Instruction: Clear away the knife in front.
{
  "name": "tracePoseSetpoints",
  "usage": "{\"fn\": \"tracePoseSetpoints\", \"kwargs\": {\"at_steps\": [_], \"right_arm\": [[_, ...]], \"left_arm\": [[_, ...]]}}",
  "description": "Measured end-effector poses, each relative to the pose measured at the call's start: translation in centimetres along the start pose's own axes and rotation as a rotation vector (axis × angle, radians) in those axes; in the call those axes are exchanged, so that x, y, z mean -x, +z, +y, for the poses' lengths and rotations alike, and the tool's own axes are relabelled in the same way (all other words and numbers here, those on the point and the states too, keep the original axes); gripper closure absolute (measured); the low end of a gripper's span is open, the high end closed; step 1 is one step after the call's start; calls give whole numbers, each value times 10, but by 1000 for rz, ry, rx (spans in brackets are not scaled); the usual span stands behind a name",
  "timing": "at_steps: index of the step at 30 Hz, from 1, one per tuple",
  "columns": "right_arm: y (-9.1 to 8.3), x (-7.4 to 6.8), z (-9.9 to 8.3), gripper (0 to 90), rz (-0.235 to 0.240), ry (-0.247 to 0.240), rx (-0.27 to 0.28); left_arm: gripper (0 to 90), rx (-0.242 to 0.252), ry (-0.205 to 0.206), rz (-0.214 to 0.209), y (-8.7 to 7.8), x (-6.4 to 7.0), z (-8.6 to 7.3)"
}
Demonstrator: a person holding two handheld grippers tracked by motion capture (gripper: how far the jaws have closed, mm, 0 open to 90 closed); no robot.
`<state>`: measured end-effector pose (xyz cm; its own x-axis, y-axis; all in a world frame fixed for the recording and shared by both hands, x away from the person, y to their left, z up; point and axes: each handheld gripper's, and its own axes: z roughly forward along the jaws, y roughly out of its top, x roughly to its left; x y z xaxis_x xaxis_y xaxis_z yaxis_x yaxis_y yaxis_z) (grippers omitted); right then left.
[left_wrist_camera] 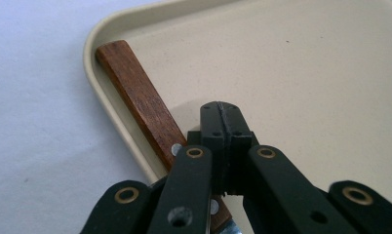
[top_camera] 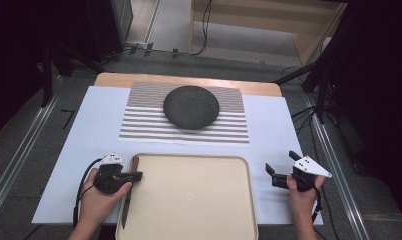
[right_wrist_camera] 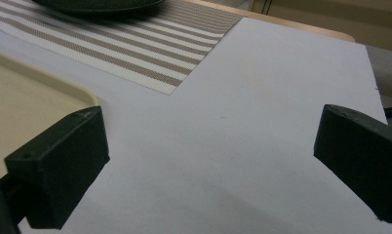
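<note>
A knife with a brown wooden handle (left_wrist_camera: pixel 140 105) lies along the left inner rim of the beige tray (top_camera: pixel 189 200), blade pointing toward the person. In the high view the knife (top_camera: pixel 128 195) runs from the tray's far left corner down its left side. My left gripper (top_camera: pixel 135 176) hovers just over the knife, its tips past the handle and over the tray floor. Its jaws (left_wrist_camera: pixel 223 124) are pressed together with nothing between them, and the handle passes underneath the linkage. My right gripper (top_camera: pixel 281 162) is open over the white sheet to the right of the tray, and its fingertips (right_wrist_camera: pixel 57 161) stand wide apart.
A dark round plate (top_camera: pixel 191 106) sits on a striped placemat (top_camera: pixel 139 125) beyond the tray. A white sheet (top_camera: pixel 99 130) covers the wooden table. Metal rails and dark stands flank the table, with cables on the floor behind.
</note>
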<state>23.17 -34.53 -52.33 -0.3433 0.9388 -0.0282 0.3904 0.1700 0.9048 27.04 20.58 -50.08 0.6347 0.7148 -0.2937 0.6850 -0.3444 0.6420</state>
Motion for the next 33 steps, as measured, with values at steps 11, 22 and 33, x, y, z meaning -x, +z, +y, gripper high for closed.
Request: {"fn": "tracePoseSetpoints", "kwargs": {"at_steps": [11,22,33], "right_arm": [[0,6,0,0,-12,67,3],[0,5,0,0,-20,63,2],[0,5,0,0,0,46,-2]], "left_arm": [[900,11,34,1,0,1,-2],[899,8,79,-9,-5,3,-5],[568,222,111,-4,-37,1,-2]]}}
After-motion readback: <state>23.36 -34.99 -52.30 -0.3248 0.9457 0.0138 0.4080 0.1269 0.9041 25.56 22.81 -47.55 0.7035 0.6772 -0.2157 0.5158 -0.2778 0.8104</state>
